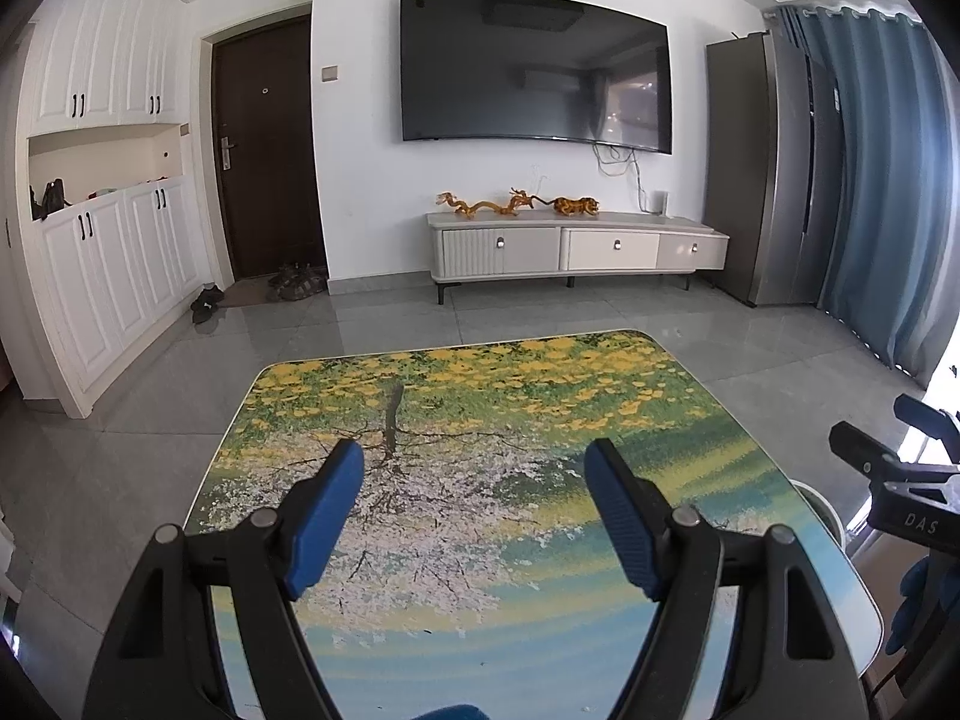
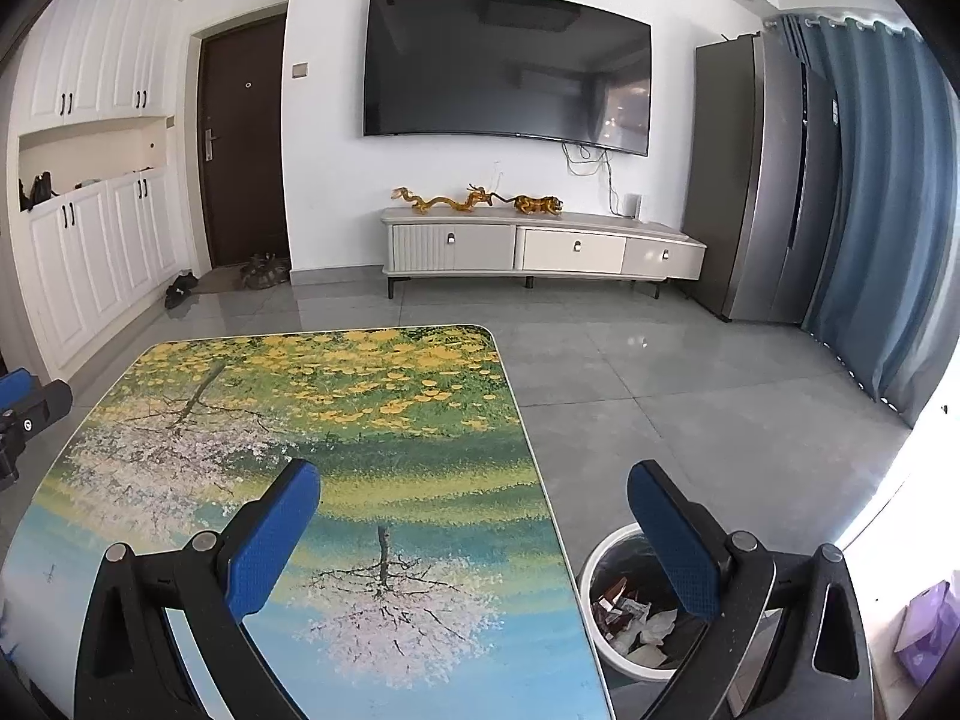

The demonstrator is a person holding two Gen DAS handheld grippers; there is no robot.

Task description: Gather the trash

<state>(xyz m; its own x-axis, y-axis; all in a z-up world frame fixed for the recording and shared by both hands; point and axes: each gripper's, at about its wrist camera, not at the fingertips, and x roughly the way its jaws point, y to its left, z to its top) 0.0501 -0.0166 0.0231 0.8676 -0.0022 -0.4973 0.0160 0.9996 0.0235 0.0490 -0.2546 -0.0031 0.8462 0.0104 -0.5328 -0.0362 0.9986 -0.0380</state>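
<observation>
A white trash bin [image 2: 600, 564] with a dark liner stands on the floor by the table's right edge; wrappers and crumpled paper [image 2: 636, 618] lie inside it. Only its rim [image 1: 816, 495] shows in the left wrist view. My left gripper [image 1: 474, 462] is open and empty above the painted table top [image 1: 480, 420]. My right gripper [image 2: 474, 486] is open and empty, with its left finger over the table [image 2: 336, 420] and its right finger over the bin. No loose trash shows on the table.
A TV cabinet [image 2: 540, 246] with orange figurines stands under a wall TV [image 2: 504, 66]. A grey fridge [image 2: 762, 180] and blue curtain [image 2: 882, 210] are at the right. White cupboards [image 1: 102, 192], a dark door and shoes [image 1: 207, 303] are at the left. A purple pack [image 2: 927, 630] lies far right.
</observation>
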